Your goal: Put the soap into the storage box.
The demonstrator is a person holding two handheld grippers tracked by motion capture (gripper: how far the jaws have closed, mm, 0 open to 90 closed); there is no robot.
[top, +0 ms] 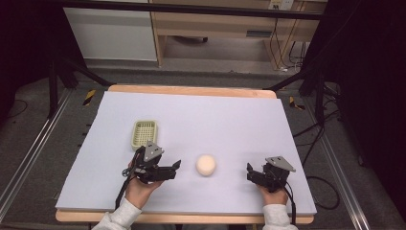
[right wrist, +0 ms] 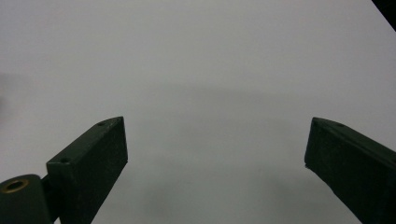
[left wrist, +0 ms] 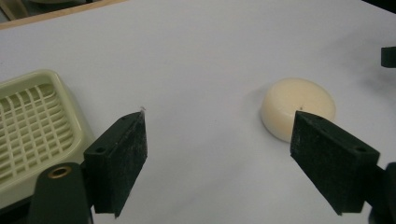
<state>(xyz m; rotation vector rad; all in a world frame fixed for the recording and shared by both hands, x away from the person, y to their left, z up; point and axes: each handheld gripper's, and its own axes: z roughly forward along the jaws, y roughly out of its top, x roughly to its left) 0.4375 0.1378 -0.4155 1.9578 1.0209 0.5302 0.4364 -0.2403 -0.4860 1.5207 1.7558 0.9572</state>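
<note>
A round cream-coloured soap bar [top: 206, 165] lies on the pale lilac table mat [top: 230, 124], between both grippers. The left gripper [top: 176, 167] and the right gripper [top: 249, 171] stand spread, empty. The pale green slotted plastic soap dish [top: 144, 132] sits far left.

The tabletop [top: 230, 120] is a light wooden board, its bare edge showing along the far and near sides, covered almost wholly by a flat pale lilac-grey sheet [top: 215, 191]. Two things lie directly on that sheet. A round, flat, cream-coloured soap-like puck [top: 206, 165] sits between the left tongs [top: 176, 166] and the right tongs [top: 249, 168], nearer the left pair, just ahead of their tips. A pale green rectangular plastic tray with a lattice bottom [top: 144, 132] lies beyond the left tongs, on their far outer side, well apart from the puck.
</note>
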